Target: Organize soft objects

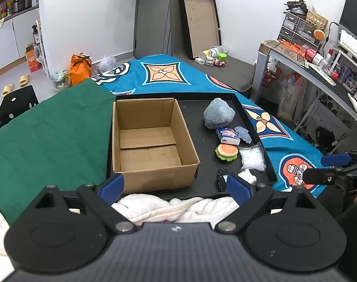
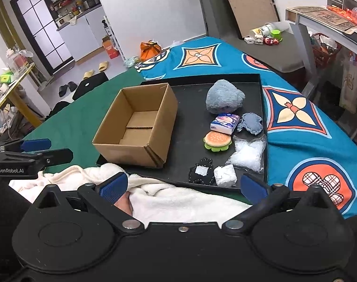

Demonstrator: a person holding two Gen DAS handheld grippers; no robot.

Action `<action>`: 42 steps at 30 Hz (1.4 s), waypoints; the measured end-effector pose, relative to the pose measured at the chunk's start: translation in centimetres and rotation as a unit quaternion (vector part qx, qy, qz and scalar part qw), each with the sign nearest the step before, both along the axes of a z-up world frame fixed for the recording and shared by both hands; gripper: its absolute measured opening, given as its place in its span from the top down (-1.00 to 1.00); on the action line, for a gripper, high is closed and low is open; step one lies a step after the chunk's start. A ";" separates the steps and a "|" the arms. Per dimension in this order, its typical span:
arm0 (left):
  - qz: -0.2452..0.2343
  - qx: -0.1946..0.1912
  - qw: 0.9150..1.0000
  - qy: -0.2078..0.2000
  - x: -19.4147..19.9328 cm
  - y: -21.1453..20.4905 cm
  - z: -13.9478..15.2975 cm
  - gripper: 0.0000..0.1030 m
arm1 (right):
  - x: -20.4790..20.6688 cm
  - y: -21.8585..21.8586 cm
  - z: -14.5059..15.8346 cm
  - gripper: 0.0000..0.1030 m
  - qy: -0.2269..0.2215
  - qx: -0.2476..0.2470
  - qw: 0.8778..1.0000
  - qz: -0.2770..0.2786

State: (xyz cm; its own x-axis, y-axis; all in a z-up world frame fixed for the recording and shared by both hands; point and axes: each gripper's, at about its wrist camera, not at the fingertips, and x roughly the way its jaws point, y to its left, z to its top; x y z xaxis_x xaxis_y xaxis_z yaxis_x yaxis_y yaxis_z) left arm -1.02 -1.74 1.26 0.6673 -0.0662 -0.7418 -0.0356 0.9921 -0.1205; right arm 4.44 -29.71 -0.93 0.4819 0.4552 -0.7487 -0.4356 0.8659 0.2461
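Ahead—soft toys (image 2: 225, 99) beyond right hand-held gripper (image 2: 183, 186).

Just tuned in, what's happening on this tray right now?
Nothing is picked up yet. A person holds both grippers open at the near edge of the black tray: the left gripper faces the empty cardboard box, the right gripper the soft items beside it: blue plush, tissue pack, burger toy and others. White fleece lies under both.
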 end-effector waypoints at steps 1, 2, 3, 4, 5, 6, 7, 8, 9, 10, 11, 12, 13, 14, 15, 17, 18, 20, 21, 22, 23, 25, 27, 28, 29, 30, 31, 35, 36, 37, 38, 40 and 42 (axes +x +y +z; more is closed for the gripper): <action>-0.001 0.000 1.000 0.001 0.0 0.0 0.0 -0.81 | -0.1 0.1 0.0 -1.00 -0.001 -0.001 1.000 0.000; -0.002 0.001 1.000 0.002 0.0 -0.1 0.0 -0.81 | -0.1 0.1 0.1 -1.00 -0.002 -0.002 1.000 0.000; -0.003 0.003 1.000 0.001 0.0 -0.2 0.0 -0.81 | -0.1 0.1 0.1 -1.00 -0.003 -0.002 1.000 0.001; -0.003 0.006 1.000 0.000 -0.1 -0.2 0.1 -0.81 | -0.1 0.1 0.2 -1.00 -0.003 -0.001 1.000 0.002; -0.002 0.007 1.000 0.000 -0.1 -0.2 0.1 -0.81 | -0.1 0.0 0.2 -1.00 -0.004 0.000 1.000 0.003; -0.002 0.006 1.000 0.000 -0.1 -0.1 0.1 -0.81 | -0.1 -0.1 0.3 -1.00 -0.003 0.003 1.000 0.004; -0.001 0.003 1.000 0.000 -0.1 -0.1 0.1 -0.81 | -0.2 0.0 0.3 -1.00 -0.002 0.004 1.000 0.004; 0.000 0.003 1.000 0.001 -0.1 -0.1 0.1 -0.81 | -0.1 -0.1 0.3 -1.00 -0.001 0.005 1.000 0.004; 0.001 0.003 1.000 0.001 -0.2 -0.1 0.2 -0.81 | -0.1 -0.1 0.2 -1.00 -0.001 0.006 1.000 0.004; 0.001 0.004 1.000 0.001 -0.2 -0.1 0.2 -0.81 | -0.1 -0.2 0.2 -1.00 0.000 0.006 1.000 0.003; 0.001 0.004 1.000 0.001 -0.2 -0.1 0.3 -0.81 | -0.1 -0.2 0.2 -1.00 -0.001 0.006 1.000 0.002; 0.002 0.004 1.000 0.001 -0.2 -0.1 0.3 -0.81 | -0.2 -0.1 0.2 -1.00 -0.001 0.006 1.000 0.002; 0.002 0.005 1.000 0.002 -0.2 -0.1 0.3 -0.81 | -0.1 -0.2 0.2 -1.00 -0.001 0.005 1.000 0.002; 0.002 0.007 1.000 0.002 -0.2 -0.1 0.4 -0.81 | -0.2 -0.1 0.2 -1.00 -0.001 0.006 1.000 0.003; 0.002 0.008 1.000 0.002 -0.2 -0.2 0.4 -0.81 | -0.2 -0.2 0.2 -1.00 -0.001 0.005 1.000 0.003; 0.001 0.009 1.000 0.002 -0.1 -0.2 0.5 -0.81 | -0.2 -0.1 0.2 -1.00 -0.001 0.006 1.000 0.003; 0.001 0.009 1.000 0.002 -0.1 -0.2 0.5 -0.81 | -0.2 -0.1 0.2 -1.00 -0.001 0.006 1.000 0.003; 0.001 0.009 1.000 0.002 0.0 -0.2 0.6 -0.81 | -0.2 -0.2 0.2 -1.00 -0.002 0.006 1.000 0.004; 0.001 0.009 1.000 0.001 0.0 -0.2 0.6 -0.81 | -0.1 -0.3 0.2 -1.00 -0.003 0.006 1.000 0.004; 0.001 0.009 1.000 0.001 0.0 -0.2 0.7 -0.81 | 0.0 -0.3 0.1 -1.00 -0.002 0.007 1.000 0.003; 0.001 0.009 1.000 0.001 0.0 -0.2 0.7 -0.81 | 0.0 -0.4 0.1 -1.00 -0.002 0.007 1.000 0.001; 0.001 0.008 1.000 0.000 0.1 -0.2 0.8 -0.81 | 0.0 -0.5 0.0 -1.00 -0.004 0.004 1.000 -0.001; 0.002 0.009 1.000 -0.003 0.1 -0.2 0.9 -0.81 | 0.0 -0.5 0.0 -1.00 -0.005 0.002 1.000 -0.002; 0.000 0.010 1.000 -0.005 0.2 -0.2 1.0 -0.81 | 0.0 -0.6 0.0 -1.00 -0.005 0.003 1.000 -0.003; -0.001 0.012 1.000 -0.005 0.2 -0.3 1.0 -0.81 | 0.0 -0.6 0.0 -1.00 -0.005 0.003 1.000 -0.003; -0.001 0.012 1.000 -0.004 0.3 -0.2 1.0 -0.81 | 0.0 -0.6 0.0 -1.00 -0.005 0.003 1.000 -0.004; 0.000 0.011 1.000 -0.004 0.3 -0.2 1.0 -0.81 | 0.0 -0.6 0.0 -1.00 -0.005 0.003 1.000 -0.005; 0.004 0.009 1.000 -0.004 0.3 -0.1 0.9 -0.81 | 0.2 -0.7 0.0 -1.00 -0.006 0.004 1.000 -0.006; 0.005 0.010 1.000 -0.004 0.3 0.0 0.9 -0.81 | 0.2 -0.7 0.0 -1.00 -0.005 0.004 1.000 -0.005; 0.005 0.010 1.000 -0.004 0.3 0.0 0.9 -0.81 | 0.2 -0.7 0.0 -1.00 -0.006 0.004 1.000 -0.005; 0.006 0.010 1.000 -0.004 0.4 0.1 0.9 -0.81 | 0.2 -0.8 0.0 -1.00 -0.006 0.004 1.000 -0.005; 0.008 0.010 1.000 -0.003 0.4 0.2 0.8 -0.81 | 0.2 -0.7 0.0 -1.00 -0.006 0.004 1.000 -0.005; 0.011 0.010 1.000 -0.001 0.6 0.4 0.7 -0.81 | 0.5 -0.8 -0.1 -1.00 -0.004 0.004 1.000 -0.005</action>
State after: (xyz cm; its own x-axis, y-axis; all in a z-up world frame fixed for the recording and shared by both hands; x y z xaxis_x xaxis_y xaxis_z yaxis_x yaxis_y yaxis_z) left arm -0.46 -1.34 1.97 0.6703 -0.0364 -0.7412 -0.0578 0.9932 -0.1010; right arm 4.94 -30.47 -1.00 0.4917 0.4569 -0.7413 -0.4293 0.8678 0.2502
